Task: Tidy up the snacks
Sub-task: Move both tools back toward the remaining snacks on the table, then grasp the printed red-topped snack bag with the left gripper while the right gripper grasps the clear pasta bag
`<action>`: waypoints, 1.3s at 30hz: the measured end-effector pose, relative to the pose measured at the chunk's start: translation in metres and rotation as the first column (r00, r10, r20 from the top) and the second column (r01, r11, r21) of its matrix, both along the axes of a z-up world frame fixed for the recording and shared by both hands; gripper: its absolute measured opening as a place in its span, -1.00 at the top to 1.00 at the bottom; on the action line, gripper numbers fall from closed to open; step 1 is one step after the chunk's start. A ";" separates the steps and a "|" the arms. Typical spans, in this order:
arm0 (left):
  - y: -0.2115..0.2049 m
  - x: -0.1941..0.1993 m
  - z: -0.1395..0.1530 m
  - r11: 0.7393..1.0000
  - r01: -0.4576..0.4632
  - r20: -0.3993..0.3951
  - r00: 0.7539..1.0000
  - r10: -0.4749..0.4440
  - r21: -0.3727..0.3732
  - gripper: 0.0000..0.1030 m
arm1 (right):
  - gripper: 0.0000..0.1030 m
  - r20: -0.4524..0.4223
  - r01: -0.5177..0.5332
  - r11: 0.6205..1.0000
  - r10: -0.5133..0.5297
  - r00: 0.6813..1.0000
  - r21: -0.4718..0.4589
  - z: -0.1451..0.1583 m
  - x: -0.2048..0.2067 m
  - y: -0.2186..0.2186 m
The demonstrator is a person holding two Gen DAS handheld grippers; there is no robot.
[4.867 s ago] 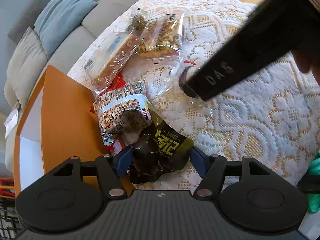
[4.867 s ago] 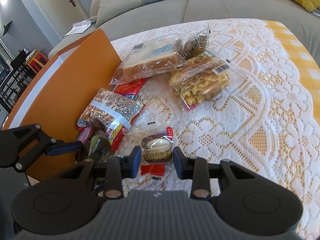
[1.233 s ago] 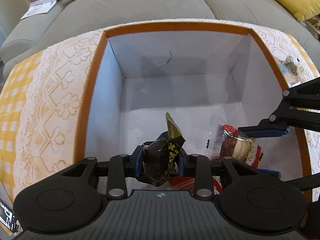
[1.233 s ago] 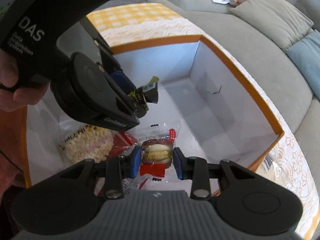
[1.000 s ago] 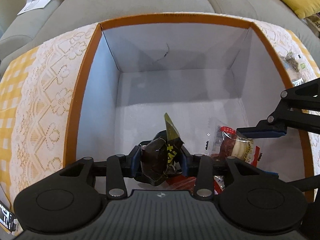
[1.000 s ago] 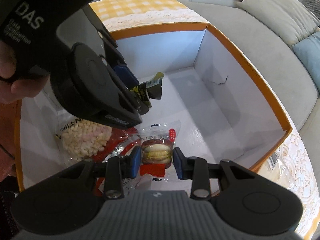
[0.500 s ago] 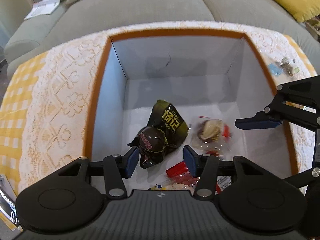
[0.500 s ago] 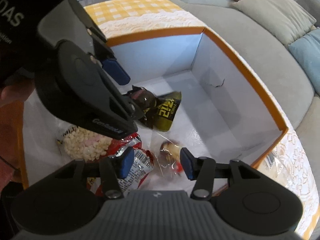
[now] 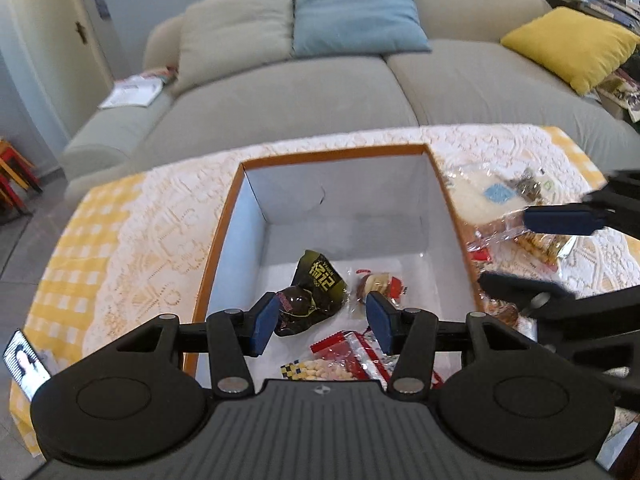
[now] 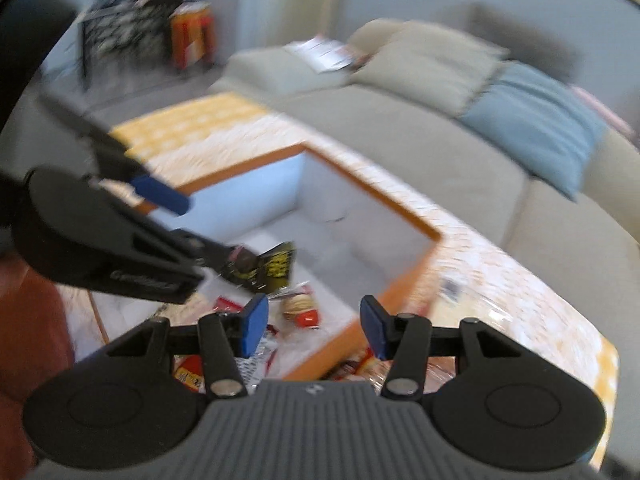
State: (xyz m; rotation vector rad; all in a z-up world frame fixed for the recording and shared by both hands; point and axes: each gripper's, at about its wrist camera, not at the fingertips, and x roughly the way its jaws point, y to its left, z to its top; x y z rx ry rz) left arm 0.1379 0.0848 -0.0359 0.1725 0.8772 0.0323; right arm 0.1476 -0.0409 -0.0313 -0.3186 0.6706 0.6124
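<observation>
Both wide and empty: left gripper, right gripper, lower centre. Risk: snagging orange-rimmed white cardboard box wall when reaching clear-wrapped snacks right.

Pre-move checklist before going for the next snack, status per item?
1. Left hand-held gripper open, holds nothing: ok.
2. Right hand-held gripper open, holds nothing: ok.
3. Dark snack bag lying on the box floor: ok.
4. Small wrapped cake in the orange box beside it: ok.
5. Snacks left on the lace cloth right of the box, clear packs: not ok, still out.
6. Right view sharp enough to pick a target: not ok, blurred.
</observation>
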 end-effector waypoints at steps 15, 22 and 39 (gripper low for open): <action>-0.058 -0.061 0.008 0.983 0.184 0.110 0.977 -0.181 -0.017 -0.27 | -0.01 -0.074 0.393 0.892 -0.386 0.919 0.223 -0.011 -0.079 -0.097; -0.088 -0.063 -0.004 0.960 0.272 0.092 0.956 -0.277 0.064 -0.27 | -0.18 -0.116 0.444 0.866 -0.429 0.896 0.230 -0.026 -0.080 -0.114; -0.159 -0.012 -0.084 0.591 0.681 -0.241 0.719 -0.652 0.431 -0.28 | -0.19 -0.245 0.452 0.852 -0.394 0.886 0.263 -0.085 -0.025 -0.146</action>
